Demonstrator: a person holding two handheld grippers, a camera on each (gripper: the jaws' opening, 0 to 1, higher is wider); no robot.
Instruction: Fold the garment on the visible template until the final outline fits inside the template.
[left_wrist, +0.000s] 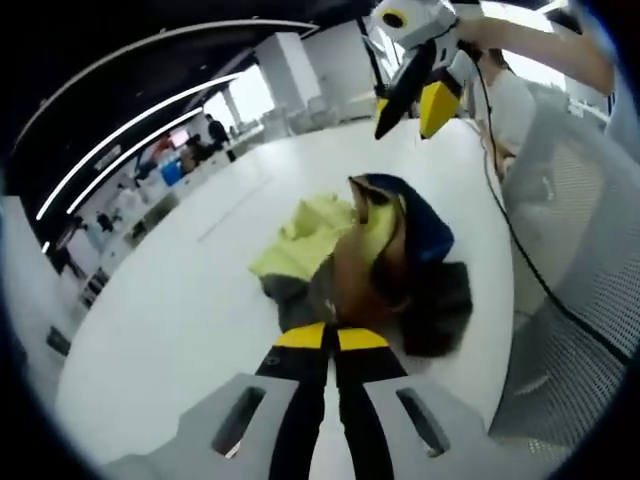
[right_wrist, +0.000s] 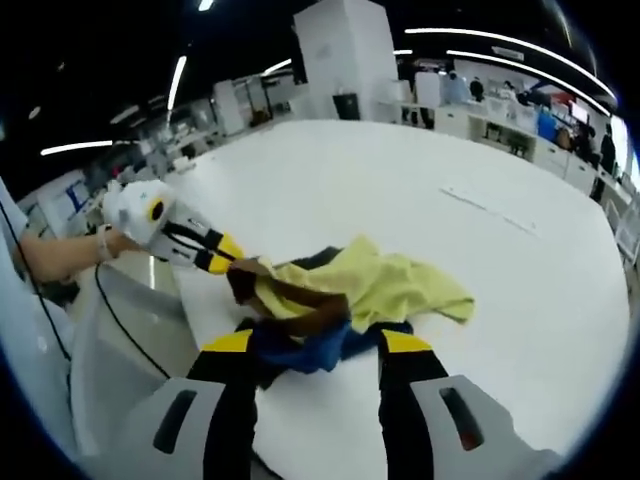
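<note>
In the left gripper view the left gripper (left_wrist: 330, 338) is sitting nearest, its yellow-tipped jaws pressed together on the near edge of the garment (left_wrist: 372, 262), a crumpled heap of yellow, brown, blue and dark grey cloth lying on the white worktop (left_wrist: 180, 300) close to its right edge. Beyond the heap the right gripper (left_wrist: 410, 105) is hanging above the cloth with its jaws spread, holding nothing. In the right gripper view those jaws are rising wide apart on either side of the blue and dark folds, while the left gripper is coming in from the left with cloth pinched at its tip. The risk, as a judgement, is that lifting from a single pinch is dragging the bundle toward the worktop edge (it is already lying near that side) and tangling the layers instead of opening them. No template outline is making itself out on the white surface; the garment's sleeves, hem and true shape are being hidden inside the heap.
</note>
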